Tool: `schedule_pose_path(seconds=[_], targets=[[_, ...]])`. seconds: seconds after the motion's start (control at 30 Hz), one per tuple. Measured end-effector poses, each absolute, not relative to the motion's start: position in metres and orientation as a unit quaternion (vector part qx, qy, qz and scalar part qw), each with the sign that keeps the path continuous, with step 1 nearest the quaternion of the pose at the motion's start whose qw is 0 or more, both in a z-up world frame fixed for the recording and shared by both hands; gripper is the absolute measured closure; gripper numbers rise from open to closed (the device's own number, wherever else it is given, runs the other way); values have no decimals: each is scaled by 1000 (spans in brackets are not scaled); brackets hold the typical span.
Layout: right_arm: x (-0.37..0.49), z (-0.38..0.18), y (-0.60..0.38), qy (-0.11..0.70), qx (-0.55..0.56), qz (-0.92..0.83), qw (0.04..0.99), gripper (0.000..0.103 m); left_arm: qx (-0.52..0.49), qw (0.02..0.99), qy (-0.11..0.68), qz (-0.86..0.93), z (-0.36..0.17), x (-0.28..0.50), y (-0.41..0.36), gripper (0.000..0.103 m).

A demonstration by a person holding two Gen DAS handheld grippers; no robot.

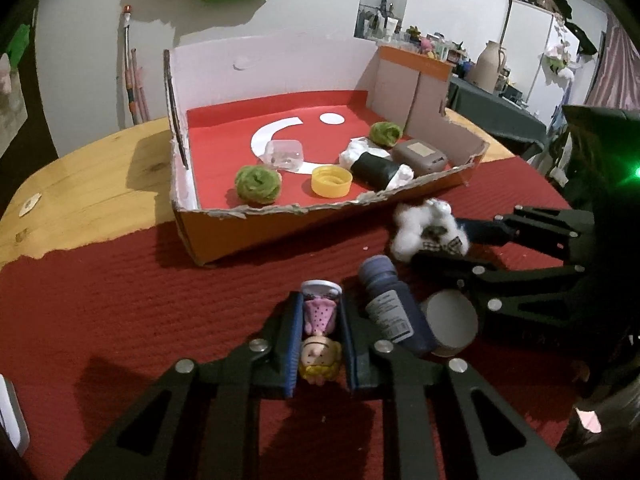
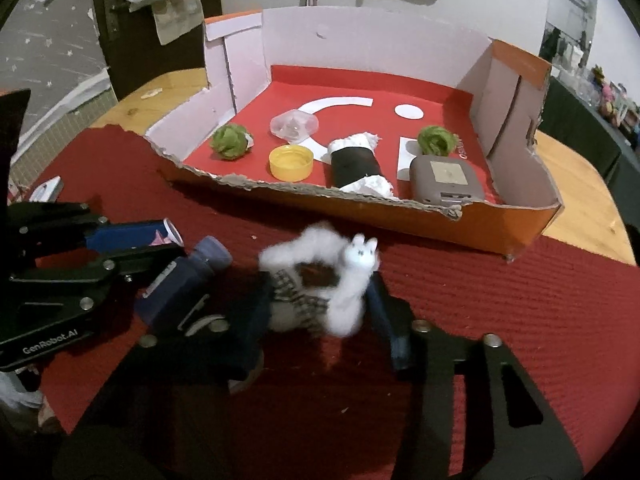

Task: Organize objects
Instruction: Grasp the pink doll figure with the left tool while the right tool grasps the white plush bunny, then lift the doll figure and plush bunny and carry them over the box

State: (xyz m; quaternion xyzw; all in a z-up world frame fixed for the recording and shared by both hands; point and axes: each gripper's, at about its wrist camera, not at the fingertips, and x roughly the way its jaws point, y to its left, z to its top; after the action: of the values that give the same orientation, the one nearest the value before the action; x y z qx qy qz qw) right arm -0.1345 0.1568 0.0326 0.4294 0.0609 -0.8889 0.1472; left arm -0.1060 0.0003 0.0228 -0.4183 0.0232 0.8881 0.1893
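Nearest my left camera lay the doll figurine [image 1: 318, 344], head toward me, with the left gripper [image 1: 319, 320] clamped on its body; just beside it, on the side away from the cardboard box [image 1: 248, 236], a dark blue paint bottle [image 1: 394, 308] lay on the red mat [image 1: 160, 300] against a white roll [image 1: 452, 324], neither yet picked up; a little nearer the box, my right gripper [image 2: 320, 308] had closed on the fluffy white bunny toy [image 2: 340, 276], its pads pressing the checked middle. Inside the box, along its torn front edge, I saw two green pompoms [image 1: 256, 182], a yellow cap [image 1: 331, 180], a black roll stuffed with white paper [image 1: 378, 168] and a grey case [image 1: 420, 155]; behind the cap sat a clear plastic lid [image 1: 285, 154]. I judged the sorting over halfway done; the two held toys, the bottle and the roll remained outside the box.
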Motion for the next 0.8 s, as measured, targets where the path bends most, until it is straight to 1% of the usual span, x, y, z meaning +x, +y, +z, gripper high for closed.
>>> schedule_pose_path(seconds=[0.57, 0.8], targets=[[-100, 64, 169, 20, 392, -904, 171, 67, -383, 181, 17, 906, 53, -81, 1, 85], [-88, 70, 170, 20, 386, -906, 170, 67, -377, 183, 9, 908, 58, -71, 2, 85]])
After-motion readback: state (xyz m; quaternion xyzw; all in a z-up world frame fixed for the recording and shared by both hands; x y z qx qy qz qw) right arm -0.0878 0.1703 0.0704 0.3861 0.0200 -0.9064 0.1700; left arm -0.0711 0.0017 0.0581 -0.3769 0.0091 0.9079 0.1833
